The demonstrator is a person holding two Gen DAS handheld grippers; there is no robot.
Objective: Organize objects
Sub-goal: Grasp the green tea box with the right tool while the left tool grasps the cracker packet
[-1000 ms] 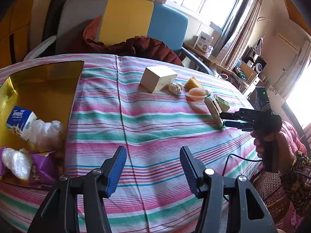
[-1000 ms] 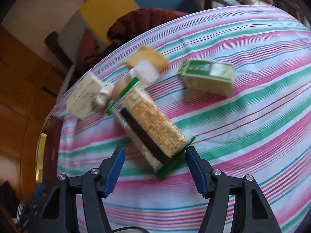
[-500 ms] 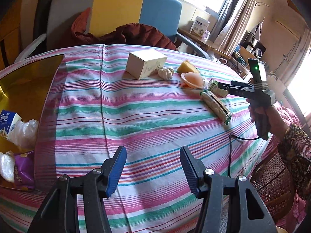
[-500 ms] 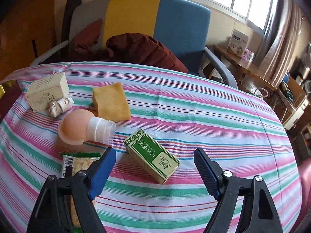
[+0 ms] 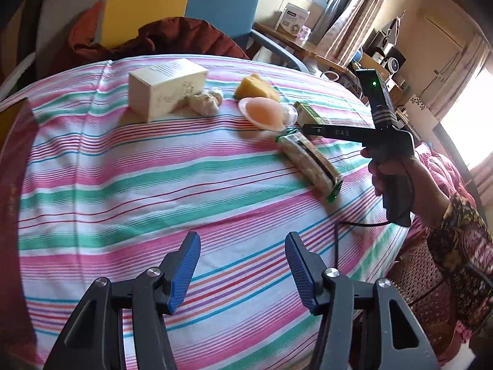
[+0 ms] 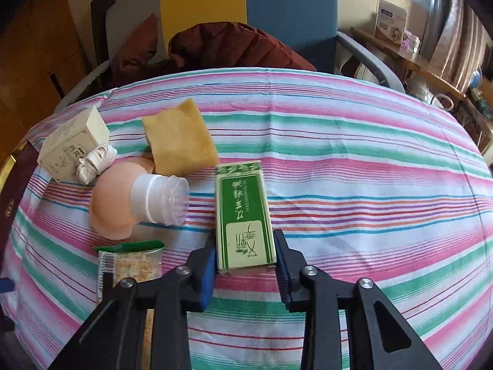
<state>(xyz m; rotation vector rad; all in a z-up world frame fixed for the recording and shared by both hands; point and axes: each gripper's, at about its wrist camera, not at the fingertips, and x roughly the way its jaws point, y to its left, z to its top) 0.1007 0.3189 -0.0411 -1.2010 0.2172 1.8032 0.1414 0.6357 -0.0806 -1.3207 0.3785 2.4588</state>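
My right gripper has its jaws closed on the near end of a green and white box that lies on the striped tablecloth. Left of it lie a peach bottle with a clear cap, a yellow sponge, a cracker packet, a cream carton and a white cord bundle. My left gripper is open and empty above the cloth's near part. It sees the right gripper at the green box, beside the cracker packet.
A grey, yellow and blue sofa with a dark red garment stands behind the table. A side table with a white box stands at the back right. A dark red box edge shows at the left.
My right gripper has moved forward onto the green box and closed on it. My left gripper has swung right, and the yellow box with packets has left its view.
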